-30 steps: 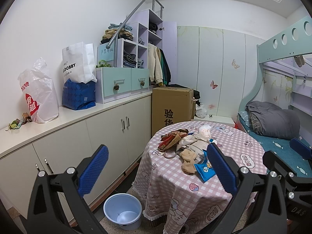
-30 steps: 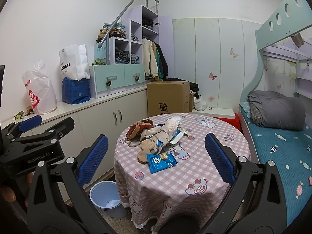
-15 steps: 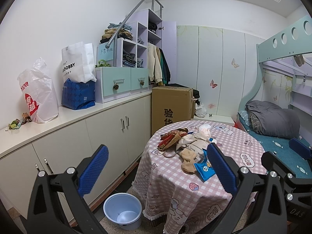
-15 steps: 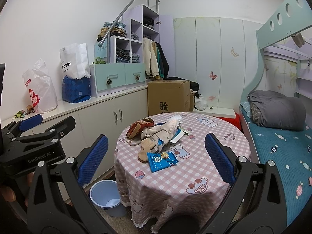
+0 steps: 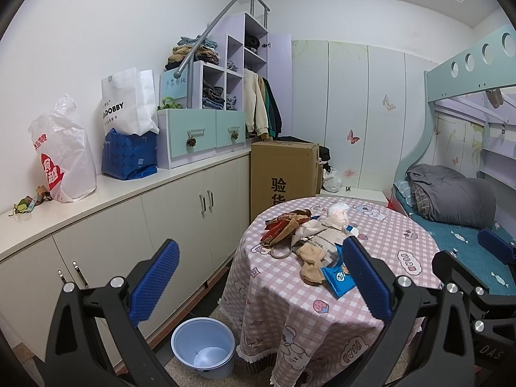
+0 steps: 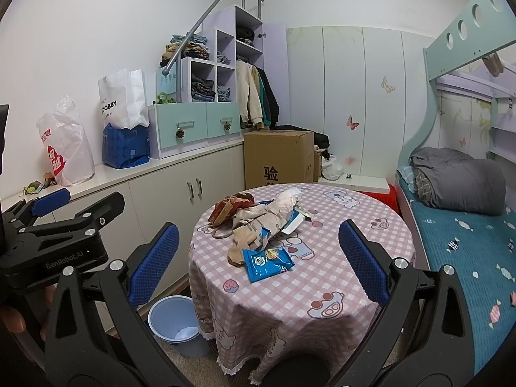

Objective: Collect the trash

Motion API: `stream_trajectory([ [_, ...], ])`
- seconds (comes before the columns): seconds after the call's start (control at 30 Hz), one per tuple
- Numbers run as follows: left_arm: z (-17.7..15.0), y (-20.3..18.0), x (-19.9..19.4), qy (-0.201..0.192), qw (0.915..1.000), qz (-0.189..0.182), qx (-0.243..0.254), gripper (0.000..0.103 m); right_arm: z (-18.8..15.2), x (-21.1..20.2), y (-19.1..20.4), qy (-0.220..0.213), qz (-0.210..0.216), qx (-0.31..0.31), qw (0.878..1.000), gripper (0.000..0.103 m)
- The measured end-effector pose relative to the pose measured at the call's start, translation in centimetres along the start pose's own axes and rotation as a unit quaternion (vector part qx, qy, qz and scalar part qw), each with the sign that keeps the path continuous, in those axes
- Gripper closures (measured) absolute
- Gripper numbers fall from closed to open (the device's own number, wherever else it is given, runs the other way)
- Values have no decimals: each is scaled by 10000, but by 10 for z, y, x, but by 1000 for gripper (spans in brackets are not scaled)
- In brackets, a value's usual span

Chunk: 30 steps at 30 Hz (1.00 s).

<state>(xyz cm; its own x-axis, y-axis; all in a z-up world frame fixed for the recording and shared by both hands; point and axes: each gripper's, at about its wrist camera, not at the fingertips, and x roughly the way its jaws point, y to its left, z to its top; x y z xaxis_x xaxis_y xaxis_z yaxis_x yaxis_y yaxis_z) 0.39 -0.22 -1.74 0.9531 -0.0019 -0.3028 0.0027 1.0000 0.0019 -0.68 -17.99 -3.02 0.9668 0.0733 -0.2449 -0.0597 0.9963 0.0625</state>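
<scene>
both views have crept a touch closer to the round table [image 6: 322, 277] over the last second, nothing on it disturbed; my read is the approach is only beginning and no trash has been collected yet

going left to right: the left gripper [image 5: 261, 277] hangs with its ribbed blue pads spread wide and nothing between them. below and just inside its left finger stands the pale blue plastic bin [image 5: 203, 343], smooth-walled, round, with only a pale scrap showing at the bottom, on the floor beside the table's cloth edge. ahead of its right finger lies the trash heap: crumpled red-brown wrappers [image 5: 283, 227], a limp tan stocking-like piece [image 5: 311, 262], creased printed paper bags, a balled white tissue [image 5: 338, 213], and nearest, a flat glossy blue snack packet [image 5: 338, 279]

the right gripper [image 6: 258, 258] is likewise spread wide and empty, and that blue packet [image 6: 267, 262] sits almost dead centre between its fingers, ahead on the pink checked, fringed tablecloth. the bin [image 6: 175, 322] is low to its left. the packet looks thin and slippery, so i'd judge an edge pinch safest
</scene>
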Motion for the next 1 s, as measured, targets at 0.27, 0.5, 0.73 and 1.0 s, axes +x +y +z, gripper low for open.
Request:
stream_trajectory([
  [0.27,-4,-2,3,48,10000,-4,16,4,-19,7,6,20,7,-8,10000,6],
  [0.5,-5,-1,8,168,9999,-18,34,4,-19,6,2,114,48,45,9999,6],
  [0.73,-6,-2,19,354,9993,40,69,4,-16,12,-4,257,3,108,9996,6],
  [1.0,-15,-4,45,695,9974,16,186,4,-20,31,-13,484,14,246,9985,6],
])
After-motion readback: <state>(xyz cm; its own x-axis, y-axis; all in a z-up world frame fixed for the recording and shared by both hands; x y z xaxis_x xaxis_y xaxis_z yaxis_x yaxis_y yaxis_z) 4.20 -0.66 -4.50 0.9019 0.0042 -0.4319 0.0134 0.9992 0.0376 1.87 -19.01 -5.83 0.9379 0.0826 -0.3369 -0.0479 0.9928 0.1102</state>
